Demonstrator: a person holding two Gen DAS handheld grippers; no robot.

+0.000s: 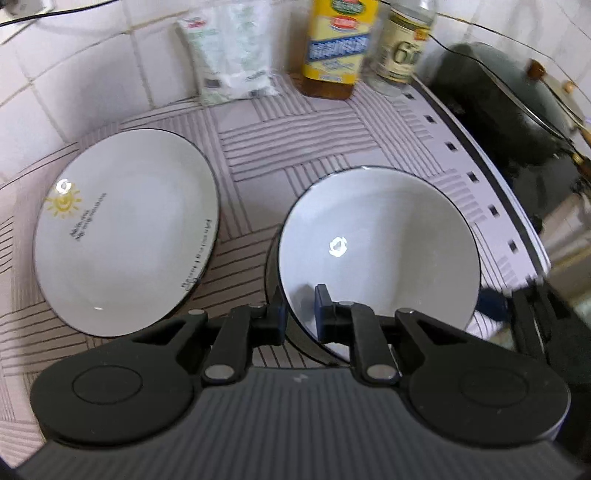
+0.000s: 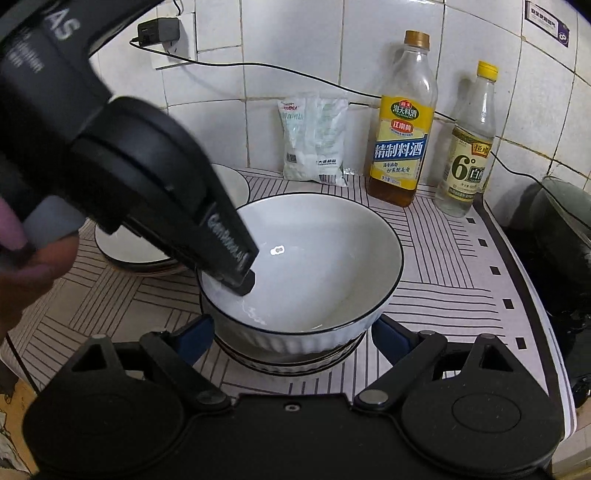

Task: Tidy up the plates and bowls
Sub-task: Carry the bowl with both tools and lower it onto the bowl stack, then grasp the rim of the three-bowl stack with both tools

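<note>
A white bowl [image 1: 380, 243] with a black rim stands on the striped mat; in the right wrist view it [image 2: 317, 266] seems to sit in a second bowl beneath. My left gripper [image 1: 300, 308] is shut on its near rim, one finger inside, one outside; it shows as the black gripper [image 2: 236, 273] reaching into the bowl. A white plate [image 1: 125, 232] with a sun print lies to the left, on a stack [image 2: 136, 254]. My right gripper [image 2: 291, 341] is open, its blue pads either side of the bowl's base, apart from it.
Against the tiled wall stand a white bag [image 2: 314, 140], a yellow-labelled bottle [image 2: 402, 129] and a clear vinegar bottle [image 2: 469, 147]. A dark wok with lid [image 1: 509, 122] sits on the stove at the right. A charger and cable [image 2: 159, 31] hang on the wall.
</note>
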